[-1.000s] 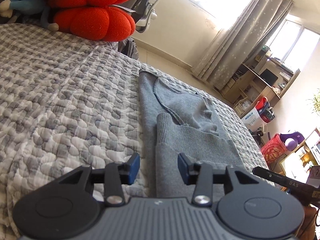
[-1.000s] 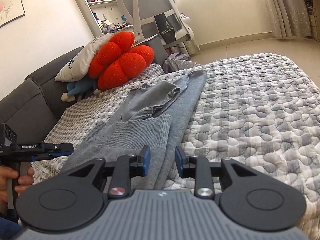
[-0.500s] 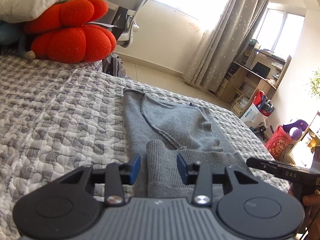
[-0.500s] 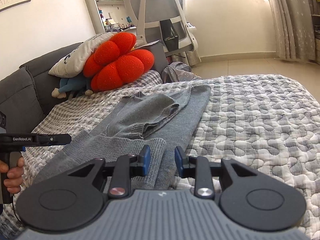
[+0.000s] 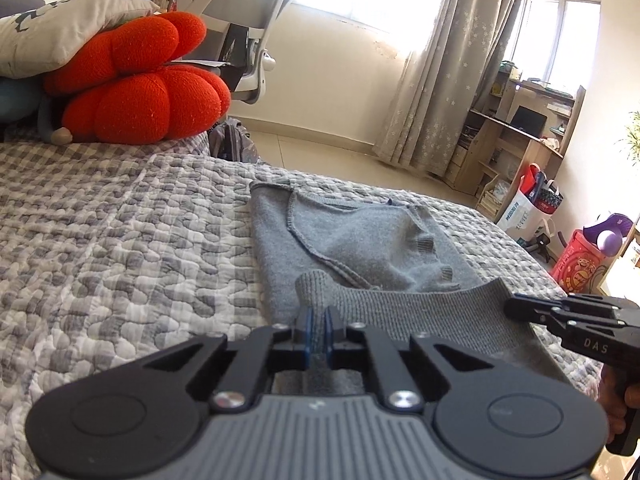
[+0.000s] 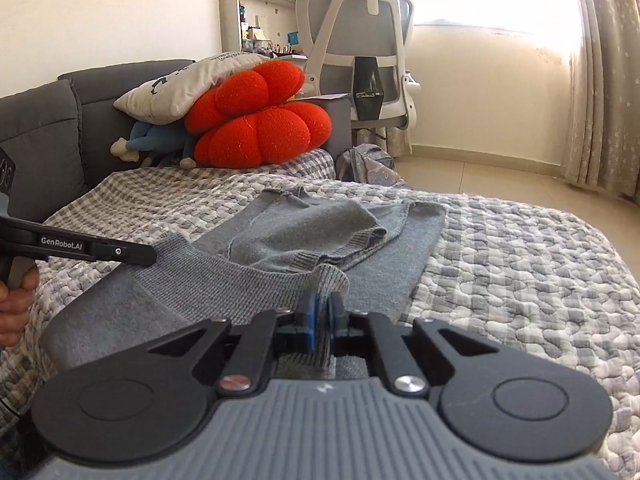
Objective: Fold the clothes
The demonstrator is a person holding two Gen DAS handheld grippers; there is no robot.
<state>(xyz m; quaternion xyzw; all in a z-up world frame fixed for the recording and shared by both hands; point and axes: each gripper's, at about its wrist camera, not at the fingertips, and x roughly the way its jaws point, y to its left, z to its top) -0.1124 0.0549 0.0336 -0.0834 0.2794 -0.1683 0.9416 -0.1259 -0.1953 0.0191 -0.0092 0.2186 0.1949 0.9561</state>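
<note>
Grey sweater [image 5: 360,240] lies on bed [image 5: 120,240], near foot edge, sleeves folded in. Left claw [image 5: 318,326] pinches one hem corner, right claw [image 6: 322,320] pinches other. Best way: lift both corners level, keep hem tight, lay it flat toward collar.

The gray sweater [image 5: 360,240] was soft knitted wool with a bumpy ribbed edge, and the bed [image 5: 120,232] wore a puffy stitched cloth quilt in gray and white squares. The left gripper [image 5: 319,330] and the right gripper [image 6: 322,320] were dull black plastic with blue rubbery pads [image 6: 309,322], shiny metal screws [image 5: 229,399] and a gray ridged body. The red cushion [image 6: 260,128] looked fuzzy and knitted, the floor [image 6: 500,180] was smooth and a bit shiny, and the shelves [image 5: 520,140] were pale wood.
</note>
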